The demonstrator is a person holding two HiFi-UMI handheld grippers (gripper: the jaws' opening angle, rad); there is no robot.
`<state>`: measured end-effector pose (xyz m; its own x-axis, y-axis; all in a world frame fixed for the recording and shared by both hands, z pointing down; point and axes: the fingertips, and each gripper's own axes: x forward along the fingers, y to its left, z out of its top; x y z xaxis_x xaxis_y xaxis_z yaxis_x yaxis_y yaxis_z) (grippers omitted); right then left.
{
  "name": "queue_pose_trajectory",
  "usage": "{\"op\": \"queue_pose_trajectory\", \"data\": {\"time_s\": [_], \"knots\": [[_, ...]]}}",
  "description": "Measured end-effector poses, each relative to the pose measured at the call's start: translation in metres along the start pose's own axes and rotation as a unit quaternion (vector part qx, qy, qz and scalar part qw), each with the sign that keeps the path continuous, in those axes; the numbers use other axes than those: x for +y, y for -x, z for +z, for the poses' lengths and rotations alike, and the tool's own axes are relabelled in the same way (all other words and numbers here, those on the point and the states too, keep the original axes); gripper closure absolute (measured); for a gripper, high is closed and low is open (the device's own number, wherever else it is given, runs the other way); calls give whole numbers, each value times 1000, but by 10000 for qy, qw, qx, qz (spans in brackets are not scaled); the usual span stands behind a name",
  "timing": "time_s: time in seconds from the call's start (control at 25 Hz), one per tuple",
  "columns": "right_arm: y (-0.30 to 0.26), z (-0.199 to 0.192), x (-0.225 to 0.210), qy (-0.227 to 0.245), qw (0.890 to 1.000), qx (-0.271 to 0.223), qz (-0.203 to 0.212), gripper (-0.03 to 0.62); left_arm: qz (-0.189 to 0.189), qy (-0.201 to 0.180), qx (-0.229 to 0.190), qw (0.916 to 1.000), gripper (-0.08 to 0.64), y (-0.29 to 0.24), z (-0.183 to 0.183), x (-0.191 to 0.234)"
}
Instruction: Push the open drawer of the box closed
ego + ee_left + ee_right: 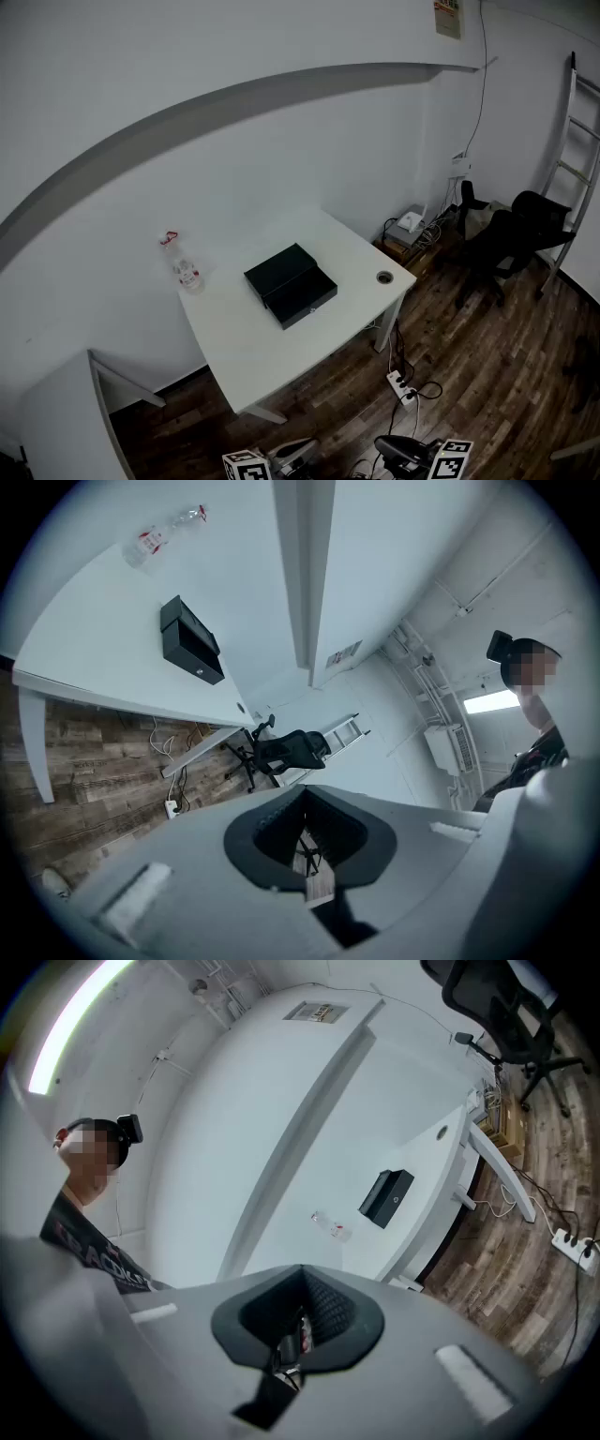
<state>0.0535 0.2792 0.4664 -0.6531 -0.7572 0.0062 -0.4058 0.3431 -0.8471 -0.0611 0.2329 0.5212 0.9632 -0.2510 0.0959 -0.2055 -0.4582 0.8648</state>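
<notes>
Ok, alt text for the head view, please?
A black box with its drawer pulled out sits on a white table, a clear bottle near its far left edge. The left gripper and right gripper show at the bottom, short of the table.

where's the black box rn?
Head view: the black box sits near the middle of the white table, right of the clear bottle by the wall and left of the round cable hole.

White walls (234, 141), wood-plank floor (487, 356), white table (253, 347), black office chair (520, 230), ladder (572, 159)
</notes>
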Motion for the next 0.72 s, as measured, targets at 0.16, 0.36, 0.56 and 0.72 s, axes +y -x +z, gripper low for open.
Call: {"op": "queue_pose_trajectory", "data": {"time_s": [0.16,0.36,0.56,0.72], "knots": [[7,-4,-14,49,10000,-5,-77,593,-8,3,-8,10000,555,-1,-2,0],[13,-4,-19,75,9999,2,-88,592,-15,38,-12,10000,555,-5,-4,-3],[17,-1,-17,64,10000,-24,-65,592,-11,43,15,10000,555,-9,-6,-4],[26,7,-19,132,9998,-164,9,591,-4,36,14,10000,555,-16,-8,-4]]}}
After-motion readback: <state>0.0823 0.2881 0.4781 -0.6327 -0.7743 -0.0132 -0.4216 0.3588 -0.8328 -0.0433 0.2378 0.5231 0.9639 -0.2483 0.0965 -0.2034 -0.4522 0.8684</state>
